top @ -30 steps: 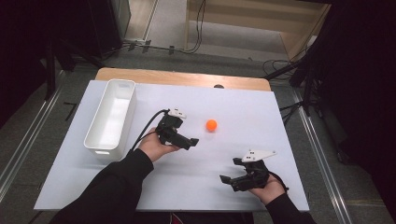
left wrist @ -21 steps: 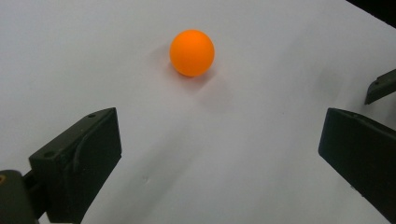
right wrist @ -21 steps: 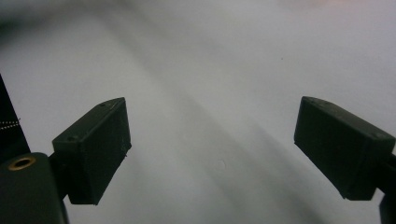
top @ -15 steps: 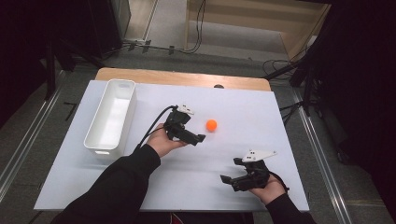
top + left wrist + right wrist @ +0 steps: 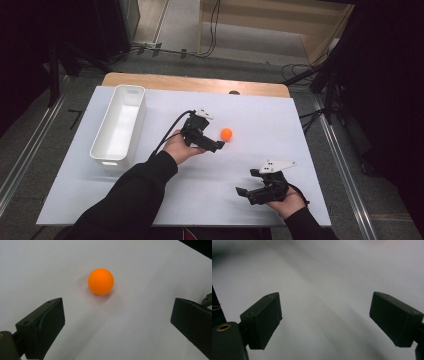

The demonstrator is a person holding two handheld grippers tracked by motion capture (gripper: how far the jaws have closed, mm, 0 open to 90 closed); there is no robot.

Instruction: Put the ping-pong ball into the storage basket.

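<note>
Orange ball (image 5: pixel 226 133) sits on the white sheet that covers the table (image 5: pixel 300 135), a little right of the middle, with bare sheet all around it. The left claw (image 5: pixel 218 146) is held just beside it, low over the sheet, and points toward the ball from the person's side. In the left gripper view the ball (image 5: pixel 101 281) lies ahead of the claw (image 5: pixel 117 317), roughly centred between the two black jaws but beyond their tips, so nothing touches it. Those jaws stand wide apart, with white sheet showing between them.

The right claw (image 5: pixel 244 192) rests near the front edge of the table, well apart from the ball, with the person's hand (image 5: pixel 287 202) under it. Its grey three-cornered plate faces upward. In the right gripper view this claw (image 5: pixel 325 317) also has its jaws spread wide, with plain white sheet between them.

A white rectangular bin (image 5: pixel 120 125) stands along the left side of the sheet, lengthwise away from the person and well apart from the ball. A dark cable trails from the left claw back toward the person's sleeve (image 5: pixel 125 200).
</note>
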